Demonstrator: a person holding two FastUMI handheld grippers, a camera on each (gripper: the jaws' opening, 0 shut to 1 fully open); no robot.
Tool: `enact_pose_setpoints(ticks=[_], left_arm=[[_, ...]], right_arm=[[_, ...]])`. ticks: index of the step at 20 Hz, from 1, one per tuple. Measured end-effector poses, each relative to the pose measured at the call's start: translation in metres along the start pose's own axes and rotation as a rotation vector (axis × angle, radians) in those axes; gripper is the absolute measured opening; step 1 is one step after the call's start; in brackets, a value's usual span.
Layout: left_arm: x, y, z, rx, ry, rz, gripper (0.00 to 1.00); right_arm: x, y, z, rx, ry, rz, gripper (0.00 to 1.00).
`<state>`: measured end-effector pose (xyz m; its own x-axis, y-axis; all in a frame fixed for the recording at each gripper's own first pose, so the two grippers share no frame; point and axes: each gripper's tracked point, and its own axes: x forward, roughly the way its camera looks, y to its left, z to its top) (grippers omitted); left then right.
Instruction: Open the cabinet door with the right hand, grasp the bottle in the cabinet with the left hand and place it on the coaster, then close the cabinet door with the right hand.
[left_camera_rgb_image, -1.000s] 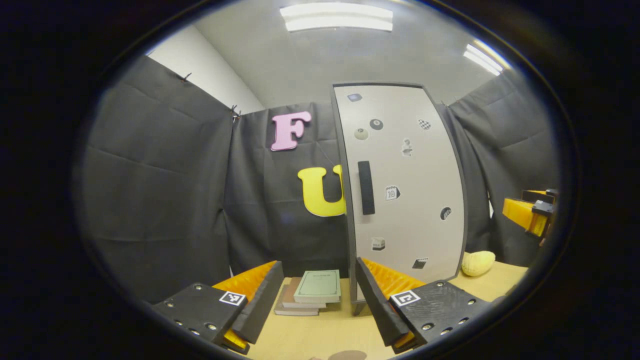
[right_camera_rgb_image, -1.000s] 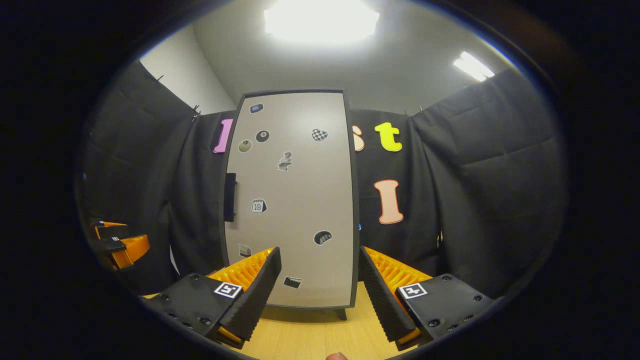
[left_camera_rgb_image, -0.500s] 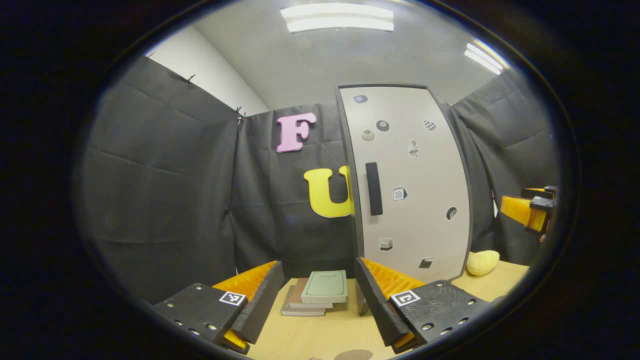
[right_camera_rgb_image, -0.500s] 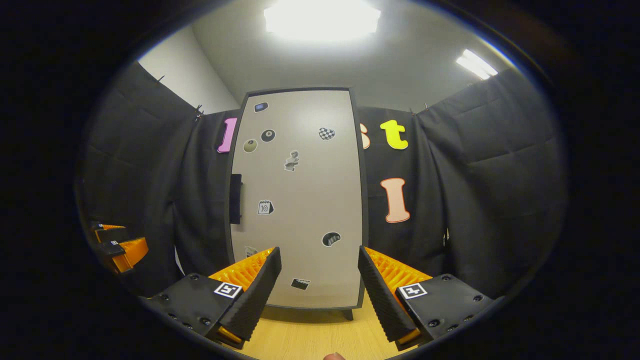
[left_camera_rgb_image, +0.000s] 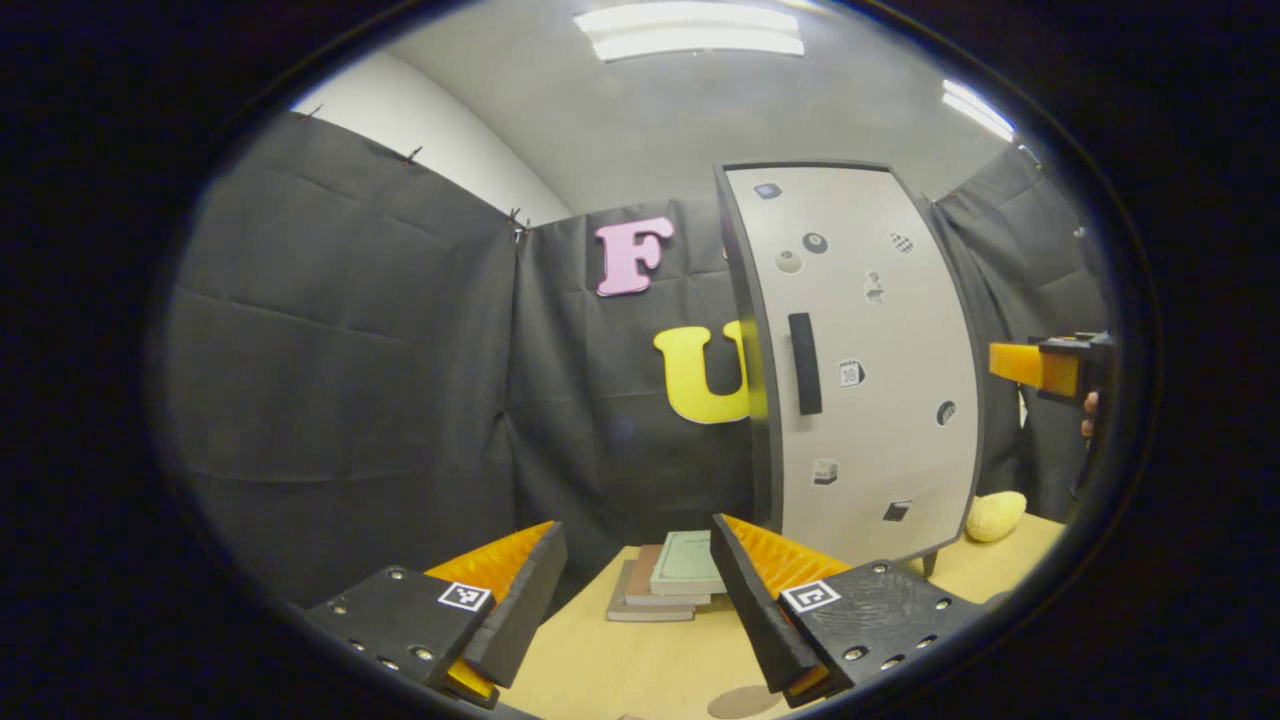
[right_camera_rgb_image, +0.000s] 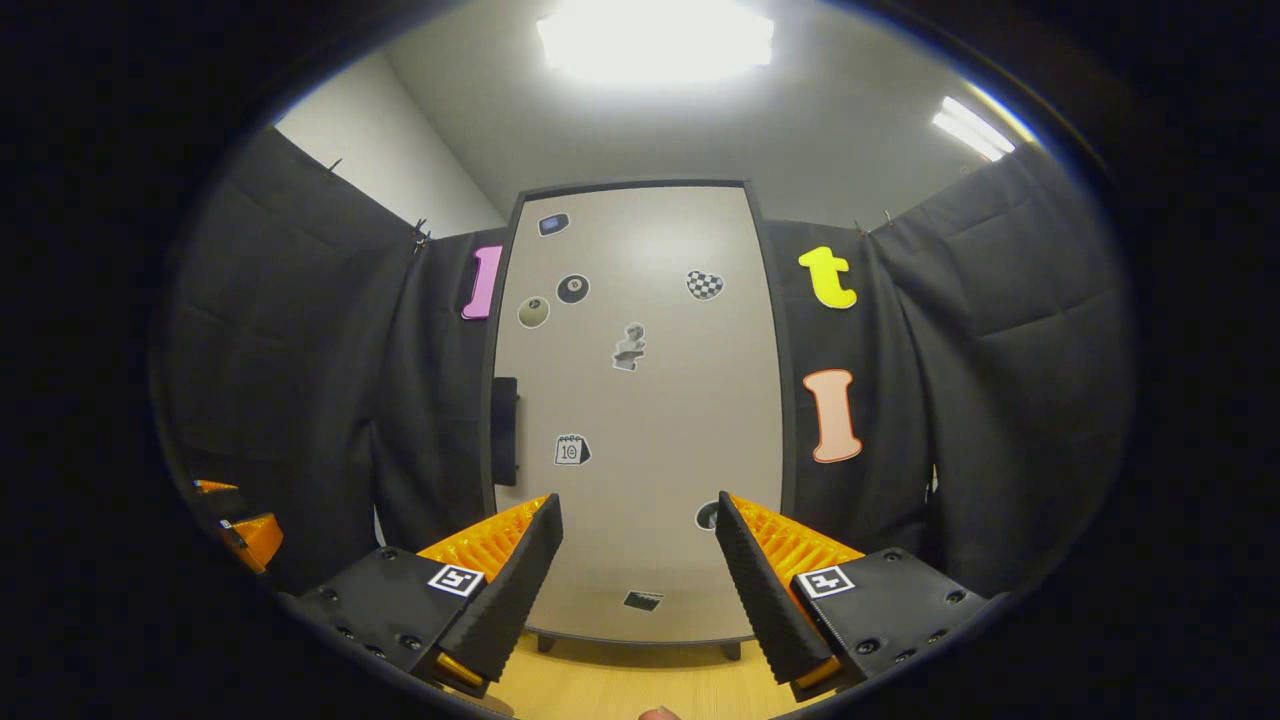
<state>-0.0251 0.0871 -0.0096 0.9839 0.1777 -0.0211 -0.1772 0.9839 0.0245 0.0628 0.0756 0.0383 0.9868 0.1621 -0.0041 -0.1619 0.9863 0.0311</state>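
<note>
The left gripper (left_camera_rgb_image: 632, 590) hangs over the table (left_camera_rgb_image: 640, 665) with its fingers spread wide and empty; just beyond lie stacked books (left_camera_rgb_image: 668, 590). The right gripper (right_camera_rgb_image: 636, 580) is likewise spread wide, empty, facing the cabinet (right_camera_rgb_image: 640, 400), whose door is closed, handle (right_camera_rgb_image: 504, 430) at its left edge. The bottle cannot be seen.

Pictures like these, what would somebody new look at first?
Probably the tall pale cabinet door, covered in little stickers, standing shut in the middle of the right gripper view with a dark handle on its left edge. Next, the open right claw pointing straight at it from below. In the left gripper view, a small stack of books lies on the wooden table left of the cabinet, and a yellow lumpy thing sits to its right.
</note>
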Motion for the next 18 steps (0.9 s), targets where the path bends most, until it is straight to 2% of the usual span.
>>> enact_pose_setpoints(ticks=[9, 11, 15, 17, 18], left_arm=[[-0.020, 0.077, -0.014, 0.026, 0.031, 0.157, 0.87], [-0.026, 0.094, -0.017, 0.036, 0.039, 0.191, 0.89], [-0.035, 0.122, -0.024, 0.039, 0.051, 0.250, 0.87], [-0.039, 0.133, -0.028, 0.038, 0.057, 0.274, 0.90], [-0.040, 0.139, -0.031, 0.039, 0.060, 0.285, 0.87]], right_arm=[[0.054, 0.050, 0.018, 0.028, -0.011, 0.088, 0.98], [0.066, 0.062, 0.019, 0.030, -0.011, 0.105, 0.98], [0.087, 0.084, 0.017, 0.035, 0.002, 0.134, 0.98], [0.096, 0.094, 0.016, 0.038, 0.011, 0.143, 0.98], [0.101, 0.098, 0.014, 0.036, 0.017, 0.146, 0.98]])
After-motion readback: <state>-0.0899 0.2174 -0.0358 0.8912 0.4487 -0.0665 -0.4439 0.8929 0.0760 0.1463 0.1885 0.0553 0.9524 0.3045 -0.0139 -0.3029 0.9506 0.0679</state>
